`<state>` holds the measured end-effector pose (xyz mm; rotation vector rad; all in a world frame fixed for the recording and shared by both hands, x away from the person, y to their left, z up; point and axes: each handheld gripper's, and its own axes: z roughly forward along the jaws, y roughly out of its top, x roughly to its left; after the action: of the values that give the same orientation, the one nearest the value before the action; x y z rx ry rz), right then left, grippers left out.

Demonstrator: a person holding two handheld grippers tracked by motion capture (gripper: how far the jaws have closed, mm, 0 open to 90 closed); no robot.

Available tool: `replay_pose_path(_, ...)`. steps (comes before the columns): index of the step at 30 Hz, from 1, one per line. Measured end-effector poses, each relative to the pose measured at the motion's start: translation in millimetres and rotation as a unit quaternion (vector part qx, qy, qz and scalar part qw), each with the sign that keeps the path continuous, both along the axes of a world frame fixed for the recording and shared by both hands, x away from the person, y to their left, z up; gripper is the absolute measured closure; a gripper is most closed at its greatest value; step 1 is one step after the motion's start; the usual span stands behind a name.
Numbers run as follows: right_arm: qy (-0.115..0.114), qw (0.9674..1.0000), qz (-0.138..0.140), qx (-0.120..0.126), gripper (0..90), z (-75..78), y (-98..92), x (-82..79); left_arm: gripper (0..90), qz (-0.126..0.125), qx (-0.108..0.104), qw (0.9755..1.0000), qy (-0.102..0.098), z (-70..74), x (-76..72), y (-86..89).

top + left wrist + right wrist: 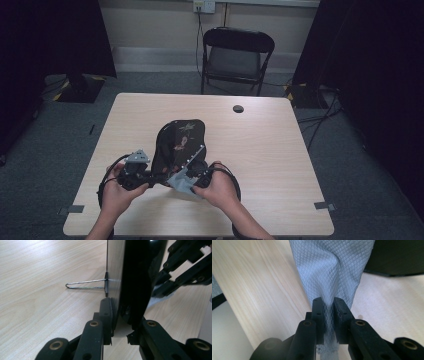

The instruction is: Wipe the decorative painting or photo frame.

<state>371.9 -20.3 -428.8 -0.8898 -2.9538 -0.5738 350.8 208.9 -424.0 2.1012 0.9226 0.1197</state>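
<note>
Left fingers (pixel 120 336): clamped on lower edge of upright glossy black oval plaque (pixel 177 142) on wire stand | Right fingers (pixel 328 306): pinching grey quilted cloth (pixel 329 270) beside it | Place: pale wood worktop (pixel 270 150), near me | Progress: wiping seems barely begun

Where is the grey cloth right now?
The grey cloth is pinched in the right gripper, hanging just above the table near its front edge; in the high view it sits against the lower right of the black panel.
</note>
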Motion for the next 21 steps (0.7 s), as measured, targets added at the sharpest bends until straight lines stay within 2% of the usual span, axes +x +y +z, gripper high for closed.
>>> replay_pose_path(4, 0.006, 0.9999, 0.002, -0.014, 80.9, -12.3, -0.4, -1.5, 78.2, 0.000, 0.000, 1.0000, 0.000, 0.0, 0.0, 0.0)
replay_pose_path(10, 0.012, 0.9997, 0.001, -0.019, 80.9, -20.0, -1.7, -2.5, 78.2, -0.001, 0.001, 1.0000, -0.001, 0.1, 0.2, 0.4)
replay_pose_path(17, -0.001, 0.9999, 0.003, -0.014, 80.9, -5.3, -6.3, -2.4, 78.0, 0.006, -0.003, 1.0000, 0.002, -0.1, 0.2, 1.5)
replay_pose_path(21, -0.016, 0.9999, 0.001, -0.002, 80.9, 18.1, -11.9, -3.0, 77.6, 0.006, -0.005, 1.0000, 0.005, 0.0, 0.0, 2.9)
